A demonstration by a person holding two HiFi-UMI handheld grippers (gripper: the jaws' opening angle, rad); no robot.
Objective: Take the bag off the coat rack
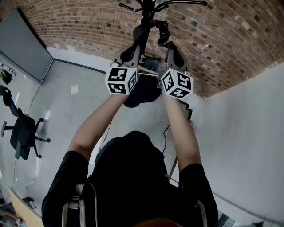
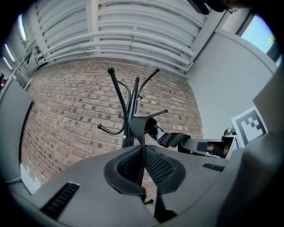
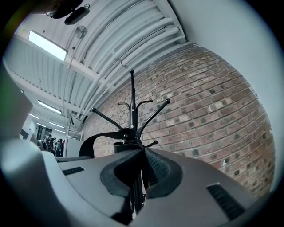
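A black coat rack (image 1: 144,13) stands against the brick wall. In the head view a dark bag (image 1: 144,91) hangs below and between my two raised grippers. Its black webbing strap (image 2: 141,131) runs up to the rack's hooks. My left gripper (image 2: 143,153) is shut on this strap close to the rack pole, and it shows in the head view (image 1: 135,44) left of the pole. My right gripper (image 3: 143,155) is shut on the strap too, with a loop of strap (image 3: 95,138) arching to its left. In the head view the right gripper (image 1: 172,46) sits just right of the strap's buckle (image 1: 163,33).
The brick wall (image 1: 88,26) runs behind the rack. A white partition (image 1: 248,133) stands to the right. A black office chair (image 1: 22,133) is on the grey floor at the left, with a paper sheet (image 1: 74,90) and a cable (image 1: 165,137) lying on the floor.
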